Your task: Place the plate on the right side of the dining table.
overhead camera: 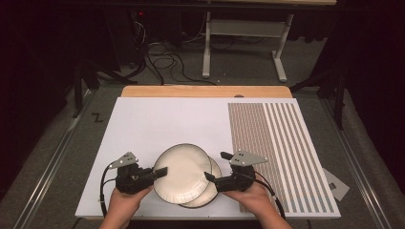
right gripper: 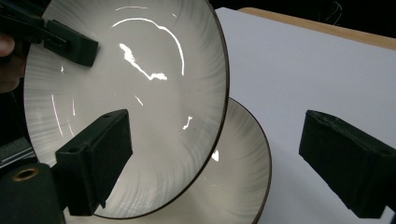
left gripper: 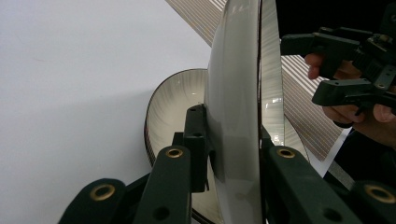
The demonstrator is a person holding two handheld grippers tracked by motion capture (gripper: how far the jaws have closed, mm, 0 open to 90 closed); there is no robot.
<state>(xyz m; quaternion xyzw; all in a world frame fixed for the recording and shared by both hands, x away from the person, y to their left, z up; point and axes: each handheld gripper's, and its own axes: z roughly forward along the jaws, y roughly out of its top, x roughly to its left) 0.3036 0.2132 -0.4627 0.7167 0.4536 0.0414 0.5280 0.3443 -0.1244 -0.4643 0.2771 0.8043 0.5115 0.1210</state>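
Two cream plates with dark rims overlap at the front of the white mat [overhead camera: 143,129]. The upper plate [overhead camera: 184,172] [left gripper: 233,93] [right gripper: 140,93] is tilted up off the lower plate [overhead camera: 213,192] [left gripper: 173,102] [right gripper: 238,182], which lies flat. My left gripper [overhead camera: 160,172] [left gripper: 233,149] is shut on the upper plate's left rim; one of its fingers [right gripper: 65,42] shows in the right gripper view. At the plates' right side my right gripper [overhead camera: 217,166] [left gripper: 327,67] [right gripper: 219,163] is open, and the upper plate's rim lies between its jaws without being pinched.
A panel of brown and white stripes [overhead camera: 272,152] covers the mat's right part. A wooden table edge [overhead camera: 205,91] runs behind the mat. Beyond it stand a table frame [overhead camera: 243,43] and cables [overhead camera: 167,62] on the floor. A grey card [overhead camera: 336,183] lies off the mat's right edge.
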